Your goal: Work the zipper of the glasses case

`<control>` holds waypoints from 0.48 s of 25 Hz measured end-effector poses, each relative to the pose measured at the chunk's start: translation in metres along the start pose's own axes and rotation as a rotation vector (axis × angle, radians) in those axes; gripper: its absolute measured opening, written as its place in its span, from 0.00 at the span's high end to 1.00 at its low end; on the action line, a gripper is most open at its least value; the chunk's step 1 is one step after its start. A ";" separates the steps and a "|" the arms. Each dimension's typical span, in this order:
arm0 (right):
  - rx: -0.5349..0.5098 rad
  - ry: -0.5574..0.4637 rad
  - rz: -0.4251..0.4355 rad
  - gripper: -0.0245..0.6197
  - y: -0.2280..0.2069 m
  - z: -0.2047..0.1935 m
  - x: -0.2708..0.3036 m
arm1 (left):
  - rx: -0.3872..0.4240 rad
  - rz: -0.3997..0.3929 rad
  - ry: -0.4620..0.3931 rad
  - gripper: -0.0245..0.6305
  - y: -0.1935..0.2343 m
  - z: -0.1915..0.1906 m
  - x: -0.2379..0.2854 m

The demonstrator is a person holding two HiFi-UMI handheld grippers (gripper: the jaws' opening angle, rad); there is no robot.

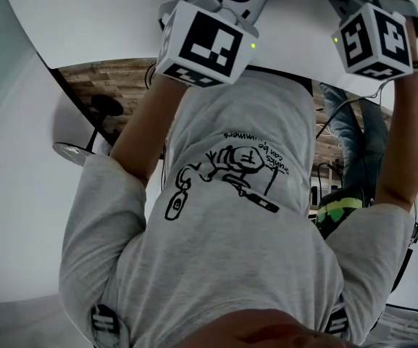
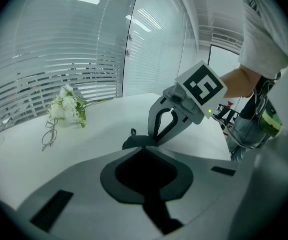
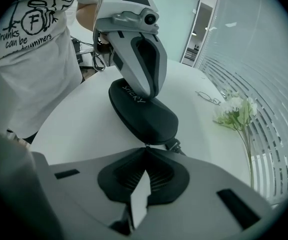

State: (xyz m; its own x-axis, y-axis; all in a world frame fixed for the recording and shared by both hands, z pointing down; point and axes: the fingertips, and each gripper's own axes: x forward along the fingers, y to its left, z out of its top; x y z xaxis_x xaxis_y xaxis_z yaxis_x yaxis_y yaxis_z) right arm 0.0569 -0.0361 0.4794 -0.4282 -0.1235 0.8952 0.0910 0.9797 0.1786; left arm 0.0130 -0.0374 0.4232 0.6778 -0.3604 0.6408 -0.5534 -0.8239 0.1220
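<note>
A black oval glasses case (image 3: 144,116) is lying closed on the white tabletop (image 3: 79,129). The left tool (image 3: 149,95), jaws together, is pressing on its top. The right tool (image 3: 145,147), jaws together, is touching its near end by the strap (image 3: 174,145). Spectacles (image 2: 49,134) are lying beside white flowers (image 2: 68,106).

Left gripper view: the left gripper's (image 2: 144,147) own body hides the glasses case (image 2: 133,142) except a dark sliver. Right gripper view: the left gripper covers the case's far end and part of its print. What the right gripper's (image 3: 144,147) closed tips pinch is indeterminate. Head view: the top edge cuts off both jaw pairs.
</note>
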 end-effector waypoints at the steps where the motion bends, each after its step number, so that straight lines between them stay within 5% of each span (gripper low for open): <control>1: 0.005 -0.002 -0.001 0.96 0.001 0.001 0.000 | 0.002 0.000 0.000 0.93 0.000 0.000 0.000; 12: 0.035 -0.031 0.005 0.96 0.019 0.011 -0.001 | 0.000 -0.004 -0.003 0.93 0.001 0.003 -0.001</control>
State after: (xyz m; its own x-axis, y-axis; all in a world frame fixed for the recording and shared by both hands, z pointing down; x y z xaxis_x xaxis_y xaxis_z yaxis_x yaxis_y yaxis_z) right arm 0.0491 -0.0158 0.4773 -0.4558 -0.1138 0.8828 0.0617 0.9854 0.1589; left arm 0.0131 -0.0386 0.4205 0.6814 -0.3587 0.6380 -0.5509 -0.8252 0.1245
